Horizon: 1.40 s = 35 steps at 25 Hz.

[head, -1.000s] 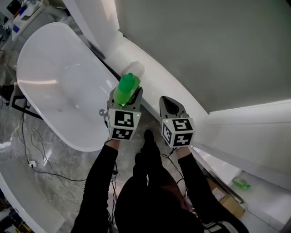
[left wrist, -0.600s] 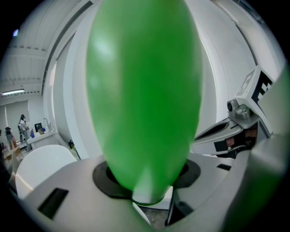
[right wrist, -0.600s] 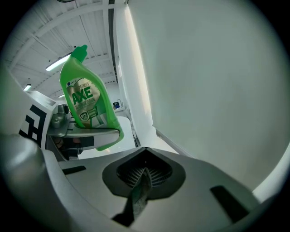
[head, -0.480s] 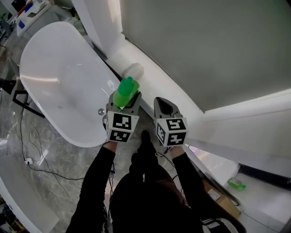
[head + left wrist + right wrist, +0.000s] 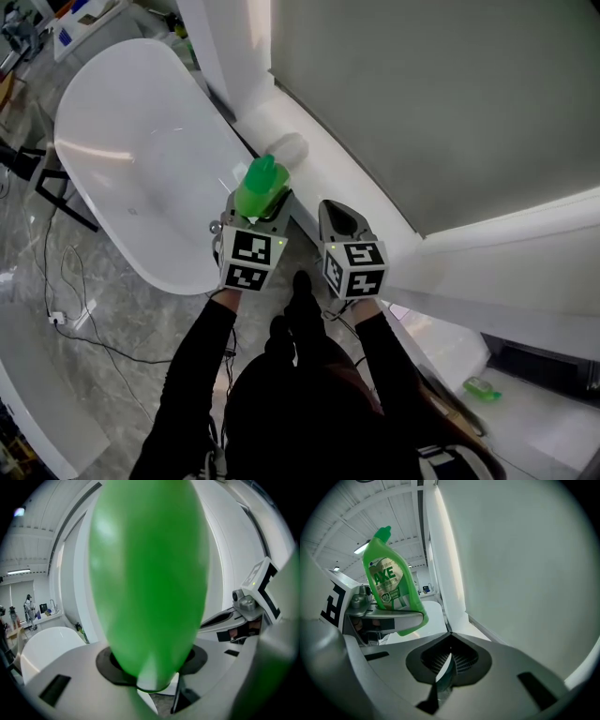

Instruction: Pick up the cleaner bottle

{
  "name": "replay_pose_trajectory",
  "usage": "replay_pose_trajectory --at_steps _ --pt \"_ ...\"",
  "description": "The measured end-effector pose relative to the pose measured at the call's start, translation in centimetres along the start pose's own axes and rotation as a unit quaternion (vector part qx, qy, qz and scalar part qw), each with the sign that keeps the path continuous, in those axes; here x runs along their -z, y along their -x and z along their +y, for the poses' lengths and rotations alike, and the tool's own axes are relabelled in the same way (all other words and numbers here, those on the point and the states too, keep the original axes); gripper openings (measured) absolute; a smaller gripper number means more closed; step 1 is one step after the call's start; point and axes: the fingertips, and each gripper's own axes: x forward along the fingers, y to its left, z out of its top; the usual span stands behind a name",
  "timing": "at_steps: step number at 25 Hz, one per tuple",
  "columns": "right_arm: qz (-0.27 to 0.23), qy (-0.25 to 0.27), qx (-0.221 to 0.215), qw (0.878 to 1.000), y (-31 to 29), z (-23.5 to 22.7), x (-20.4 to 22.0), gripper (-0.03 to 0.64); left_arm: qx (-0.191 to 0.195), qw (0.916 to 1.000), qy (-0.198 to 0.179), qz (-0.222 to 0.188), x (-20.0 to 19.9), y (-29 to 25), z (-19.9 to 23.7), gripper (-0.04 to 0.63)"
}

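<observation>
Bottle place: the green plastic cleaner bottle (image 5: 262,174) is up in the air, held in the left tool (image 5: 258,200), near the rim of the white oval bathtub (image 5: 122,159), on its 4 o'clock side.
Bottle axis: the long axis is nearly upright. In the right gripper view it runs from 5 o'clock up to 11 o'clock, with the cap end on top.
Left tool: jaws press on the lower body of the bottle.
Right tool (image 5: 336,210): jaws together with nothing between them, just beside the left tool at its 3 o'clock.
Right gripper view only: the printed label and the whole outline of the bottle.
Left gripper view only: the green body fills the middle.
Head view only: the bathtub.
</observation>
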Motion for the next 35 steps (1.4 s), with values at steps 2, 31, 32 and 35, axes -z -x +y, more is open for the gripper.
replay_pose_trajectory --at_steps 2,31,32,35 --pt "-0.001 0.002 -0.002 1.0 0.0 0.3 -0.2 0.002 -0.003 1.0 -0.001 0.0 -0.1 0.3 0.3 0.209" --pt "-0.017 0.043 -0.036 0.998 -0.6 2.4 -2.2 0.002 -0.013 0.9999 -0.001 -0.001 -1.0 0.7 1.7 0.21" --pt "-0.016 0.043 -0.036 0.998 -0.6 2.4 -2.1 0.002 -0.013 0.9999 -0.001 0.0 -1.0 0.7 1.6 0.21" --pt "-0.016 0.048 -0.037 0.998 -0.5 2.5 -2.2 0.002 -0.012 0.9999 -0.004 0.001 -1.0 0.7 1.5 0.209"
